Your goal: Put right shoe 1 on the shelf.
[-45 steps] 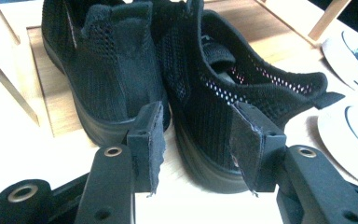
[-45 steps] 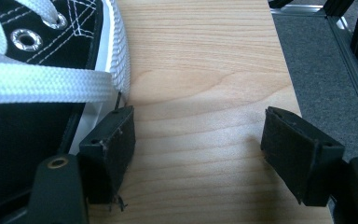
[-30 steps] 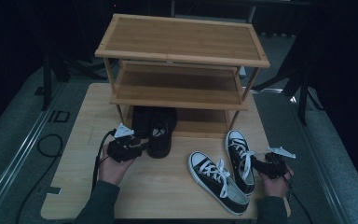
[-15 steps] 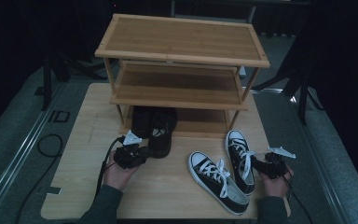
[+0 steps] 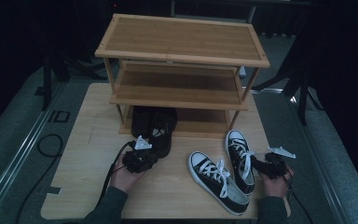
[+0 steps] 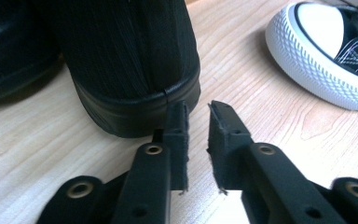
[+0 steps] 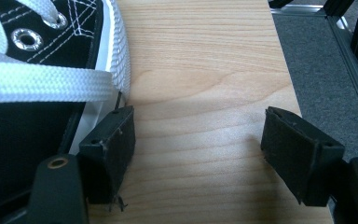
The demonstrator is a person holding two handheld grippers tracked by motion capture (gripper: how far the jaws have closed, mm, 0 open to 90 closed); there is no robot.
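Observation:
A pair of black shoes (image 5: 164, 130) stands in front of the rack's lowest shelf. My left gripper (image 5: 151, 156) sits low behind the heel of the right-hand black shoe (image 6: 130, 56). Its jaws (image 6: 198, 109) have just been closing to a narrow gap with nothing between them, and the left fingertip (image 6: 179, 116) is almost at the heel's sole. A black-and-white sneaker (image 5: 219, 179) lies beside its mate (image 5: 240, 156) at the right. My right gripper (image 5: 261, 164) rests on the table, jaws wide open (image 7: 198, 121), its left pad beside that sneaker's side (image 7: 37, 56).
A three-shelf bamboo shoe rack (image 5: 182, 46) stands at the back of the wooden table (image 5: 88, 154). The other black shoe (image 6: 9, 56) is left of the heel. A sneaker toe (image 6: 326, 51) lies off to the right. Grey floor and a black frame (image 7: 354, 42) lie past the table's right edge.
My left gripper has shifted right and lower, ending behind the right-hand black shoe's heel. The right gripper and both sneakers have stayed put.

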